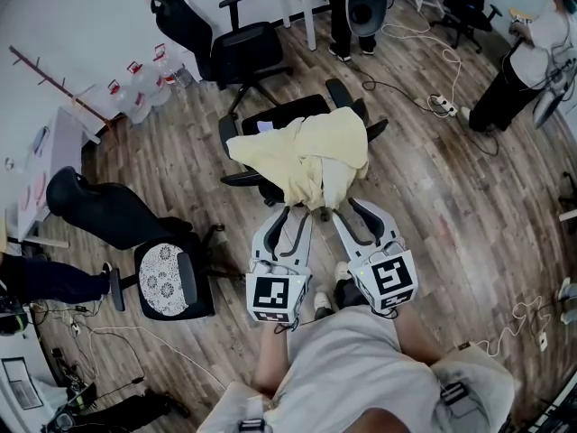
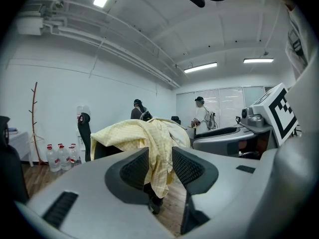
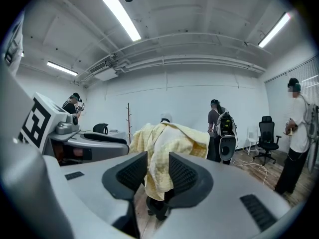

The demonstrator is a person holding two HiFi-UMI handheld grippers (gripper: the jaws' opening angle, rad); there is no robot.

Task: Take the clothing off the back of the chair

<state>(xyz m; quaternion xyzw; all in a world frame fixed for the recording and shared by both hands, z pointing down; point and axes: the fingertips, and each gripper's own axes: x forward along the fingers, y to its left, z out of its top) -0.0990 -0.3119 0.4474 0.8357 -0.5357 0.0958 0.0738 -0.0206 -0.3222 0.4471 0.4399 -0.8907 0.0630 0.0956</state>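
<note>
We see yellow clothing (image 1: 311, 152) draped over back of black chair (image 1: 297, 108), hem hanging low | L claw (image 2: 160, 166) released, jaws apart, hem in the gap, pads not pressing | R claw (image 3: 158, 171) released also, same cloth betw. its jaws | chair stands on wood floor (image 1: 433, 197)
</note>
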